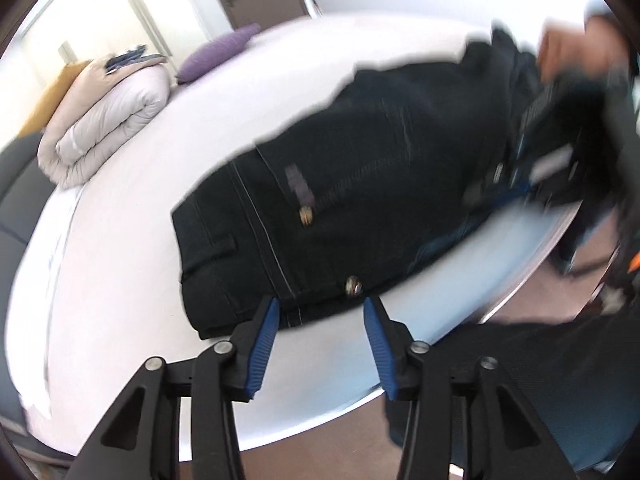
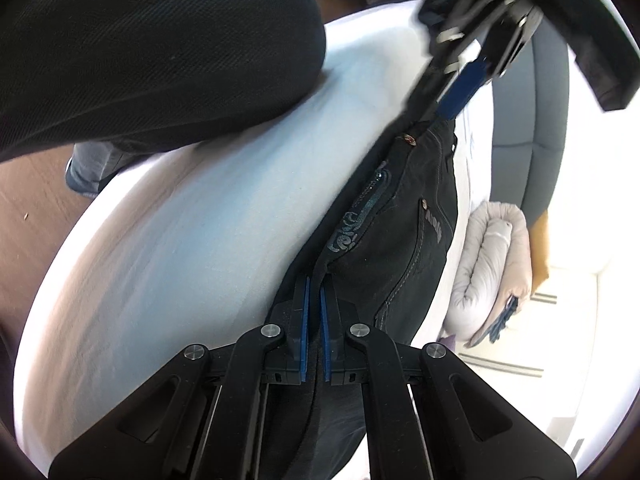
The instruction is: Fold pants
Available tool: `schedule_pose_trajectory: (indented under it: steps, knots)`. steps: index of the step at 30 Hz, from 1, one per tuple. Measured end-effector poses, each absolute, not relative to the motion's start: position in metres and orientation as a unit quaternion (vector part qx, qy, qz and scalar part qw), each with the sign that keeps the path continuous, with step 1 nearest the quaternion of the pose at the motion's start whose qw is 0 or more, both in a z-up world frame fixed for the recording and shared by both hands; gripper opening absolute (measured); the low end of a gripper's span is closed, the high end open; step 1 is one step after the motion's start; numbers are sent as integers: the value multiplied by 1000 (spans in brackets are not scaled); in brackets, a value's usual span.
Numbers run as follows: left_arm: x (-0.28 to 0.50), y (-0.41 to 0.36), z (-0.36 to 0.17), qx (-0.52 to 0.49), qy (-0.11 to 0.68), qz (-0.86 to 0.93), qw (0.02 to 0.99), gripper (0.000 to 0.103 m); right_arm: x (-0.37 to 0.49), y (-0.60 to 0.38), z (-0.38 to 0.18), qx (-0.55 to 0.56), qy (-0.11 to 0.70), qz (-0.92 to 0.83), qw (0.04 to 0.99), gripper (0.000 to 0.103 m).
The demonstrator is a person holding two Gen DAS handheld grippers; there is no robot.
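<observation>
Dark denim pants [image 1: 360, 184] lie on a white bed [image 1: 112, 280], waistband toward my left gripper. My left gripper [image 1: 320, 312] is open, its blue pads just short of the waistband edge near a metal button [image 1: 353, 284]. My right gripper [image 2: 314, 284] is shut on a fold of the pants [image 2: 400, 240] and lifts that edge off the sheet. The right gripper shows blurred at the far end of the pants in the left wrist view [image 1: 560, 152]. The left gripper shows at the top of the right wrist view [image 2: 464, 84].
A rolled pale duvet [image 1: 108, 116] and a purple pillow [image 1: 220, 52] lie at the far side of the bed. A grey headboard [image 2: 528, 112] curves behind. The person's dark-clothed leg [image 2: 140, 52] presses against the bed edge. Brown floor [image 2: 24, 208] lies below.
</observation>
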State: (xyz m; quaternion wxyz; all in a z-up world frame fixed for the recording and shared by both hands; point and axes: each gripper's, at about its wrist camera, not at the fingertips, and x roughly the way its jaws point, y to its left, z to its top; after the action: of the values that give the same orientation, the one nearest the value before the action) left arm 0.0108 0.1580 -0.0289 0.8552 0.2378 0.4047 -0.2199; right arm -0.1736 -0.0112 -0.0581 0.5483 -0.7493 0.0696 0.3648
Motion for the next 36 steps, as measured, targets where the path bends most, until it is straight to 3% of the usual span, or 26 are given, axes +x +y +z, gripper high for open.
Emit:
schedule_pose_trajectory:
  steps: [2, 6, 10, 18, 20, 21, 22, 24, 28, 32, 36]
  knots:
    - [21, 159, -13, 197, 392, -218, 872, 58, -173, -11, -59, -745, 71, 361, 556, 5]
    - [53, 141, -10, 168, 381, -197, 887, 58, -173, -11, -61, -733, 65, 346, 582, 5]
    - [96, 128, -51, 169, 446, -160, 864, 58, -177, -11, -64, -716, 64, 330, 612, 5]
    - [91, 137, -72, 163, 472, -147, 854, 58, -177, -9, -61, -687, 75, 317, 649, 6]
    - [95, 142, -71, 149, 477, -143, 854, 58, -178, -10, -51, -661, 90, 320, 673, 13]
    - [96, 142, -70, 145, 479, -142, 854, 58, -180, -13, -43, -637, 101, 322, 693, 22]
    - [100, 142, -69, 147, 481, -139, 853, 58, -182, -16, -36, -617, 110, 323, 709, 43]
    - [105, 138, -64, 159, 483, -130, 851, 58, -187, -31, -16, -556, 128, 327, 754, 77]
    - [102, 118, -40, 170, 452, -104, 869, 58, -178, -95, 34, -360, 208, 308, 856, 78]
    - [113, 85, -18, 135, 416, -124, 891, 75, -138, -212, 60, -66, 317, 264, 909, 79]
    - [138, 54, -54, 141, 463, -134, 865, 75, -112, -353, 52, 205, 340, 161, 904, 77]
